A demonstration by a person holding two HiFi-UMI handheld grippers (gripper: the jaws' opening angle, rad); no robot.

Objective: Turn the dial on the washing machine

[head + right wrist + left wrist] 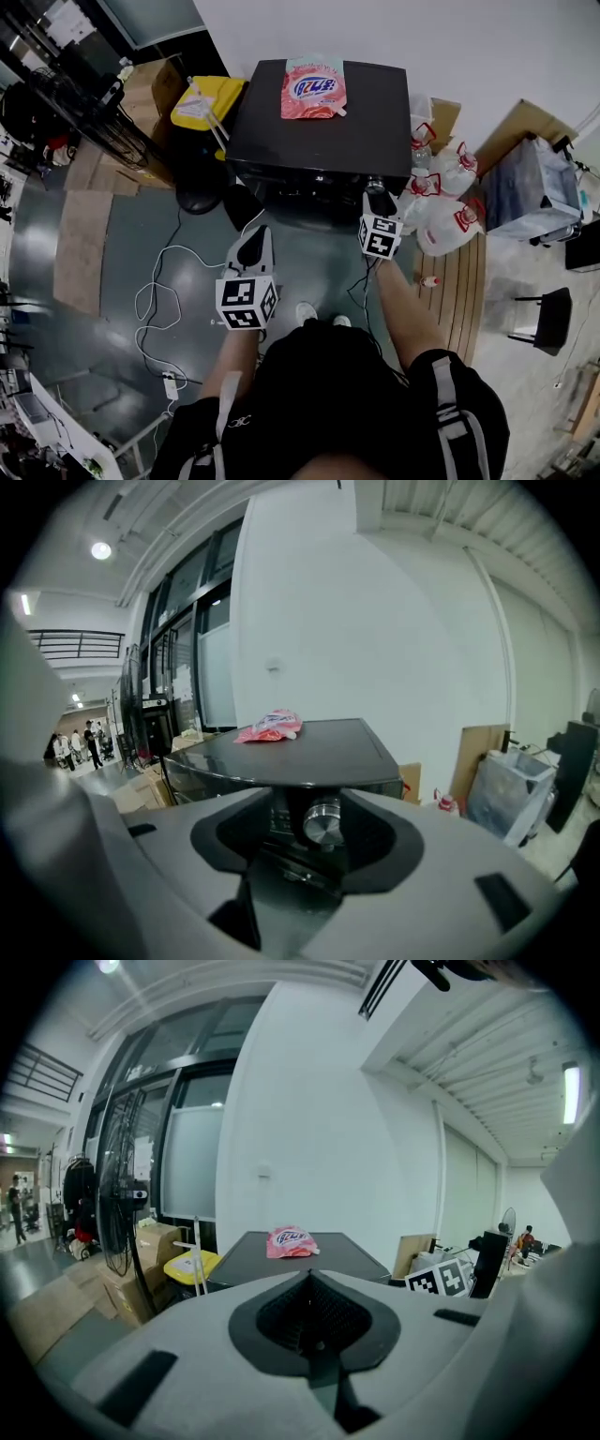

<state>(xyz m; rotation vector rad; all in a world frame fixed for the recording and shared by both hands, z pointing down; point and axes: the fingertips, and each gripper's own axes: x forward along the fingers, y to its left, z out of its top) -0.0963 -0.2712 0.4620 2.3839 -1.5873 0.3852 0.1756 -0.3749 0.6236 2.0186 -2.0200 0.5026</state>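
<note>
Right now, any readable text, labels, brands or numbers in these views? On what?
Nothing reads clearly.
Pink detergent pouch on top of the washing machine: blue brand logo, too blurred to read.
Plastic jugs to the machine's right: red-and-white labels, too small to read.

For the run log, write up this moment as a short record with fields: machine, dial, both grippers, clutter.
Machine: black box-shaped washing machine, against the white wall
On top: pink plastic detergent pouch, lying flat
Dial: round silver metal dial, on the front panel
Right side: right gripper at the dial, jaws apart either side of it, not pressing it
Left side: left gripper back from the machine, jaws together, empty
Clutter: white plastic jugs to the machine's right
</note>
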